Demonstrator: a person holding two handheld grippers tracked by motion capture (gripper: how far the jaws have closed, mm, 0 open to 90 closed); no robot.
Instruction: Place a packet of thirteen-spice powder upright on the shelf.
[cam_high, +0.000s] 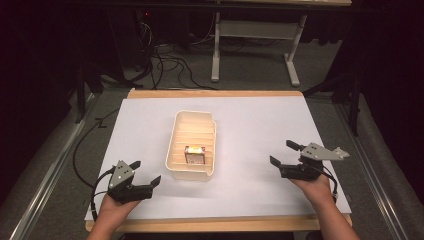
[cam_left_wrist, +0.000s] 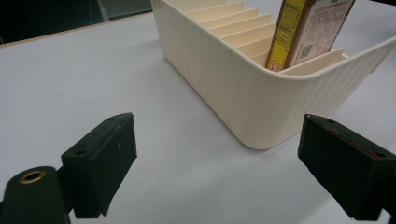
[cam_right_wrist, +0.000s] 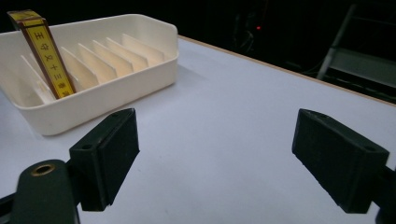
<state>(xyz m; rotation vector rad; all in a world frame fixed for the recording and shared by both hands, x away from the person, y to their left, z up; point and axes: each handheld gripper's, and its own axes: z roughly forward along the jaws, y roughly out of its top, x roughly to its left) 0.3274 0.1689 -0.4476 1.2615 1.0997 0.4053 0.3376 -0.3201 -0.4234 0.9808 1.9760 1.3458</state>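
A cream slotted tray (cam_high: 175, 135) sits in the middle of the white table. A small printed box (cam_high: 194, 154) stands upright in one of its near slots. In the left gripper view the tray (cam_left_wrist: 233, 88) is close ahead with the box (cam_left_wrist: 308, 32) rising from it. The right gripper view has the tray (cam_right_wrist: 107, 100) at the left, and the box (cam_right_wrist: 44, 58) shows its yellow edge. My left gripper (cam_high: 146, 173) is open near the front left, short of the tray. My right gripper (cam_high: 284, 153) is open at the right, well apart from the tray. Nothing is between either pair of jaws.
The white sheet (cam_high: 250, 125) covers a wooden tabletop with its front edge (cam_high: 215, 223) near the hands. Beyond the table lie cables (cam_high: 170, 65) on the floor and a white table frame (cam_high: 255, 35).
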